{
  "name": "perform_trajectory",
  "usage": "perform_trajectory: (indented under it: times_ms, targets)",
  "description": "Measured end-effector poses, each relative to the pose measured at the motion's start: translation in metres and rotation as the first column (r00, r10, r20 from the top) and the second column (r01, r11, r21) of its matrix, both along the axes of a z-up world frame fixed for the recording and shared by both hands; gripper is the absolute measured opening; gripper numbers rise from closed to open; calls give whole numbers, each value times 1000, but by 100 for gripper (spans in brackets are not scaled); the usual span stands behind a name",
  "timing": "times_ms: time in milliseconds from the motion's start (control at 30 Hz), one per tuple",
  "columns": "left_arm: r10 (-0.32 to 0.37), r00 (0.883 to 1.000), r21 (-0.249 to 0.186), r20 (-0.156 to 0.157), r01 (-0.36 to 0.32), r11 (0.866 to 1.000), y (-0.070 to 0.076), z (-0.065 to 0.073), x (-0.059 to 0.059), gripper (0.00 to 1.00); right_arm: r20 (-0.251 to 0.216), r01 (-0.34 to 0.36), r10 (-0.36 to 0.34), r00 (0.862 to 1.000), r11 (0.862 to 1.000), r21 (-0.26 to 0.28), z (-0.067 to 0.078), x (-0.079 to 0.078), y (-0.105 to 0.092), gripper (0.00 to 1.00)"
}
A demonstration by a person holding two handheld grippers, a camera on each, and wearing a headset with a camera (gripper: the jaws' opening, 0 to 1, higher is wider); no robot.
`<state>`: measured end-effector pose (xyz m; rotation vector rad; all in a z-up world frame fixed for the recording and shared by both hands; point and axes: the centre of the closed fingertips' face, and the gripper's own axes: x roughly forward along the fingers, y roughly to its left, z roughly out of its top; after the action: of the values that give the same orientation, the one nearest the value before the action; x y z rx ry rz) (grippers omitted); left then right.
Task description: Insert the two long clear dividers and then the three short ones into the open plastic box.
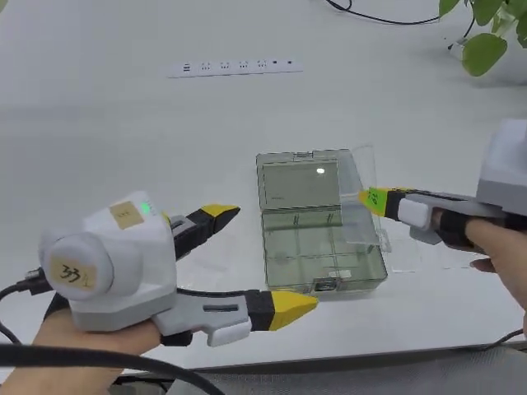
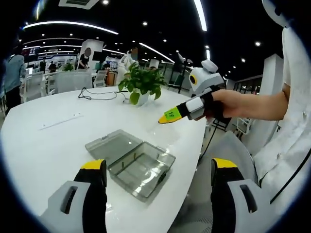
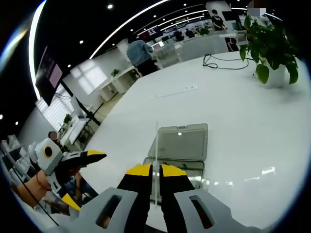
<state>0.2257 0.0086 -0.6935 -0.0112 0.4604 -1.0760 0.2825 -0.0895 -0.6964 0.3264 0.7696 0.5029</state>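
Observation:
The open clear plastic box [image 1: 323,262] lies on the white table with its lid [image 1: 298,183] folded back flat. My right gripper [image 1: 372,198] comes in from the right, shut on a clear divider [image 1: 359,206] that it holds upright over the box's right side. In the right gripper view the divider [image 3: 156,145] shows edge-on between the shut jaws of the gripper [image 3: 156,171], above the box [image 3: 181,143]. My left gripper [image 1: 263,259] stands open and holds nothing, left of the box and near the table's front. The left gripper view has its gripper [image 2: 159,165] wide open before the box [image 2: 131,159].
Faint clear pieces [image 1: 410,262] lie on the table right of the box. A white power strip [image 1: 235,66] sits at the back, with a black cable [image 1: 370,15] and a potted plant [image 1: 484,37] at the far right. The table's front edge is close.

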Motion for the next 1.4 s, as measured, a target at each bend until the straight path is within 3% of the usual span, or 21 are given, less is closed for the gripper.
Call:
perform_trajectory:
  times_ms: [233,300,400,533,733,1000,1400]
  targets:
    - [-47,998,-4,36,47,999,3,-5,-1,99,-94,-5,-4,996,996,-93,-18,-2,-3,6]
    - [-56,998,1,30,56,998,4,-9,-1,100,-119,-10,-5,993,992,-124,-25,-2,-4,6]
    - [-68,997,-3,27,68,998,5,-12,-2,100,-159,10,-32,987,990,-138,-37,4,-11,6]
    - [-88,996,15,26,87,996,6,-19,-4,100,-223,36,-66,972,990,-134,-46,4,-12,6]
    - [-99,995,-5,17,99,995,5,-22,-4,100,-297,39,-80,951,989,-142,-59,-1,-9,6]
    - [-108,994,-22,12,108,994,2,-23,-4,100,-363,37,-91,927,988,-152,-79,-3,-10,6]
    - [-101,995,-31,-6,101,994,0,-28,-5,100,-401,23,-91,912,985,-172,-96,-8,-11,6]
